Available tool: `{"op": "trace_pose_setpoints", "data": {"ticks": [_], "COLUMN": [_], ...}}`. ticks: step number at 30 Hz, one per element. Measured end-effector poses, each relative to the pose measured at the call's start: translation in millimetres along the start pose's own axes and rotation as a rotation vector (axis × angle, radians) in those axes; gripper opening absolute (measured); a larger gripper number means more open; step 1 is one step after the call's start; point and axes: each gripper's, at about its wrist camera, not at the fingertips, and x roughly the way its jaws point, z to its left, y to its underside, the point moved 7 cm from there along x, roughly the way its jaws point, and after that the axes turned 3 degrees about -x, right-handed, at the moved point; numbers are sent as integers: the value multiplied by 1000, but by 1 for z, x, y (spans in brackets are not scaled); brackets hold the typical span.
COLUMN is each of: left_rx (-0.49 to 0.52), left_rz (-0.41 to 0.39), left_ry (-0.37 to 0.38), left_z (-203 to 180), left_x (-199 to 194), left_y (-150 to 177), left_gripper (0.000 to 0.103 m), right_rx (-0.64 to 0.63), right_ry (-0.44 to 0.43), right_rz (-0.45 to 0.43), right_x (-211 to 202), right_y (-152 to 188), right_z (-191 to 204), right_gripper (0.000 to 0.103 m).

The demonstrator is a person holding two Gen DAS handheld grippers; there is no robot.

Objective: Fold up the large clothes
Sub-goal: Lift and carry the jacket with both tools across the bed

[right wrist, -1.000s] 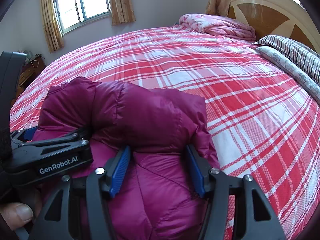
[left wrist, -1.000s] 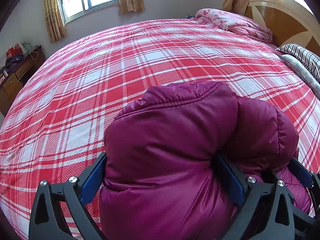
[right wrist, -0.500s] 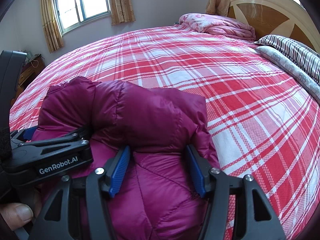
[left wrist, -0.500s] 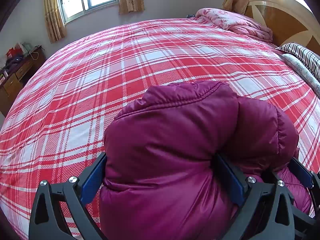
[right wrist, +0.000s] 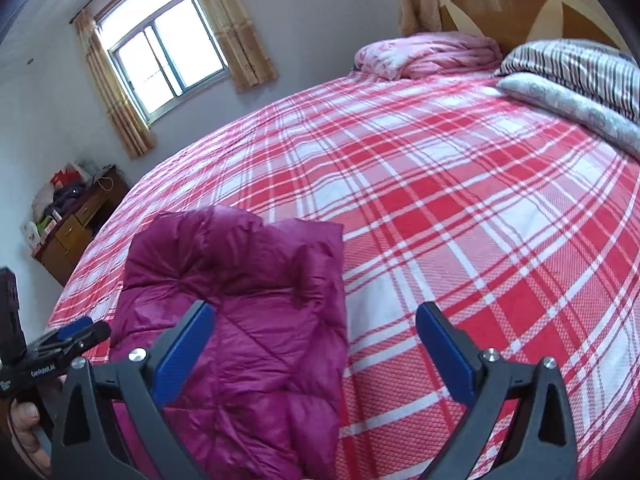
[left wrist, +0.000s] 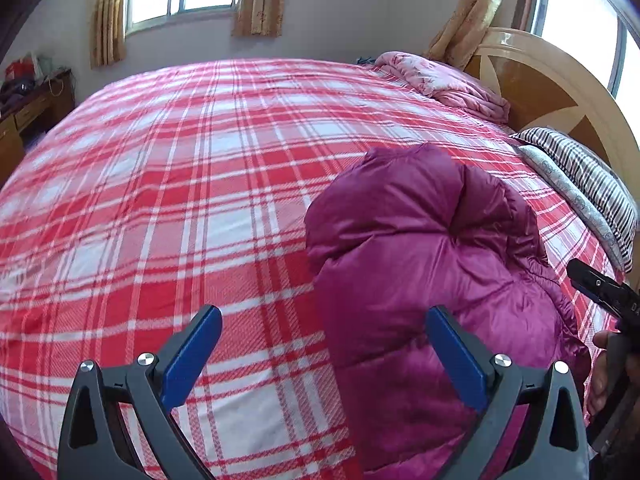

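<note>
A magenta puffer jacket (left wrist: pixel 432 272) lies folded in a bundle on the red plaid bed (left wrist: pixel 180 200). My left gripper (left wrist: pixel 324 344) is open and empty, just left of the bundle; its right finger is near the jacket's edge. In the right wrist view the jacket (right wrist: pixel 248 312) lies at lower left and my right gripper (right wrist: pixel 316 340) is open and empty, over the jacket's right edge and the bed (right wrist: pixel 460 220). The left gripper also shows in the right wrist view (right wrist: pixel 72 334) at far left. The right gripper's tip shows at the right edge of the left wrist view (left wrist: pixel 600 284).
A pink quilt (left wrist: pixel 440 80) lies at the far end of the bed. Striped and grey pillows (left wrist: pixel 580 184) lie along the wooden headboard (left wrist: pixel 540 88). A wooden dresser (right wrist: pixel 76 224) with clutter stands by the wall under the window.
Both grippers have let go of the jacket and opened. The left one moved off to the left and the right one to the right. The jacket now rests on the bed.
</note>
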Motion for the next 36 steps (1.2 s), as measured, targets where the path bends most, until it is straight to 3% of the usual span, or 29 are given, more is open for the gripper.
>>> {"op": "trace_pose_setpoints", "data": {"ticks": [6, 10, 12, 13, 14, 15, 16, 17, 22, 28, 36], "left_rx": [-122, -121, -114, -112, -109, -102, -97, -95, -25, 14, -6], "left_rz": [38, 45, 52, 63, 63, 61, 72, 75, 44, -21, -115], "left_ry": [127, 190, 243, 265, 273, 280, 316, 329, 267, 177, 60], "left_z": [1, -14, -25, -30, -34, -39, -45, -49, -57, -44, 0], "left_x": [20, 27, 31, 33, 34, 33, 31, 27, -3, -49, -113], "left_y": [19, 20, 23, 25, 26, 26, 26, 26, 25, 26, 39], "left_gripper": [102, 102, 102, 102, 102, 95, 77, 74, 51, 45, 43], "right_rx": [-1, 65, 62, 67, 67, 61, 63, 73, 12, -53, -140], "right_ry": [-97, -169, -207, -241, -245, -248, -256, -271, -223, -254, -374], "right_rz": [92, 129, 141, 159, 158, 161, 164, 163, 117, 90, 90], "right_x": [24, 38, 39, 42, 41, 39, 38, 34, 12, -6, -18], "right_y": [10, 13, 16, 19, 21, 22, 23, 24, 27, 31, 46], "right_z": [6, 4, 9, 13, 15, 16, 18, 20, 46, 98, 186], "right_gripper": [98, 90, 80, 67, 61, 57, 48, 38, 25, 22, 22]}}
